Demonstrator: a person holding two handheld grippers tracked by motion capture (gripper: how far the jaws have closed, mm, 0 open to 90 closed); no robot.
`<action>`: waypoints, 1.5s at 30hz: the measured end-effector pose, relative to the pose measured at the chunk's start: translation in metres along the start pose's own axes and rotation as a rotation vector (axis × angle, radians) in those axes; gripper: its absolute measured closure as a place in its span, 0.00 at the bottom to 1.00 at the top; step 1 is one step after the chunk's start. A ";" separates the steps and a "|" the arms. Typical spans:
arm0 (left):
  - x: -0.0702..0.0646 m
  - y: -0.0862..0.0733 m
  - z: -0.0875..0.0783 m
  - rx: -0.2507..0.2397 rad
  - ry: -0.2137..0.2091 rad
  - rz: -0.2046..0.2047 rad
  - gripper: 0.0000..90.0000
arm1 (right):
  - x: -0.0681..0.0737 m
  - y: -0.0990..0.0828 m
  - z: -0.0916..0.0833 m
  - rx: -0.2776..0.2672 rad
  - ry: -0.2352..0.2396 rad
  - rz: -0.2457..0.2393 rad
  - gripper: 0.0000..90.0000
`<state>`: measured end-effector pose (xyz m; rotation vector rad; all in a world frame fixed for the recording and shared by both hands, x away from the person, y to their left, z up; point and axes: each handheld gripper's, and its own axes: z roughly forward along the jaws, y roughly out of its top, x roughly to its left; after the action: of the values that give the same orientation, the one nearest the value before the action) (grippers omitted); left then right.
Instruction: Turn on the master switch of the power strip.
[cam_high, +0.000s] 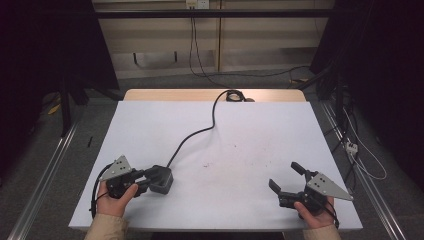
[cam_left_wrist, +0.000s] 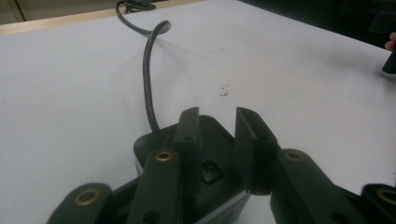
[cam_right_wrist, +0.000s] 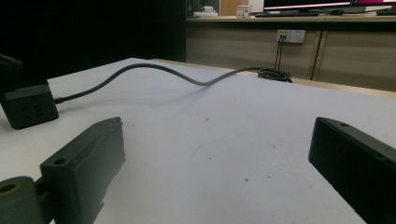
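Observation:
A black power socket block (cam_high: 162, 180) lies on the white table (cam_high: 250, 130) at the front left, and its black cable (cam_high: 195, 132) runs away to the far edge. My left gripper (cam_high: 149, 179) reaches over the block from the left. In the left gripper view its jaws (cam_left_wrist: 217, 114) stand a little apart above the block (cam_left_wrist: 210, 154), and the pads press on nothing. My right gripper (cam_high: 284, 175) rests at the front right, open wide with nothing between its fingers. From the right gripper view (cam_right_wrist: 215, 168), the block (cam_right_wrist: 28, 109) sits far off to the left.
The cable ends in a coil (cam_high: 234, 95) on the wooden strip at the table's far edge. A wall socket (cam_right_wrist: 289, 35) sits on the panel behind. Metal rails (cam_high: 45, 170) flank the table on the floor, with loose wires on the right.

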<state>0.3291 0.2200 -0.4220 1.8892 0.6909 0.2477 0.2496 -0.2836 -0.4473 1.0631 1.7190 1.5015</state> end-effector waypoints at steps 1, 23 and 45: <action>0.000 0.000 0.000 0.003 -0.001 0.000 0.76 | 0.000 0.000 0.000 -0.001 -0.002 0.002 0.04; 0.000 0.002 0.003 0.001 -0.006 -0.035 0.35 | -0.001 -0.001 0.000 0.003 0.001 -0.001 0.03; 0.004 0.000 -0.001 0.001 0.002 -0.063 0.10 | -0.001 -0.001 0.000 0.005 0.002 0.001 0.03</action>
<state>0.3323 0.2230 -0.4225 1.8649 0.7512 0.2094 0.2500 -0.2844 -0.4481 1.0657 1.7247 1.5008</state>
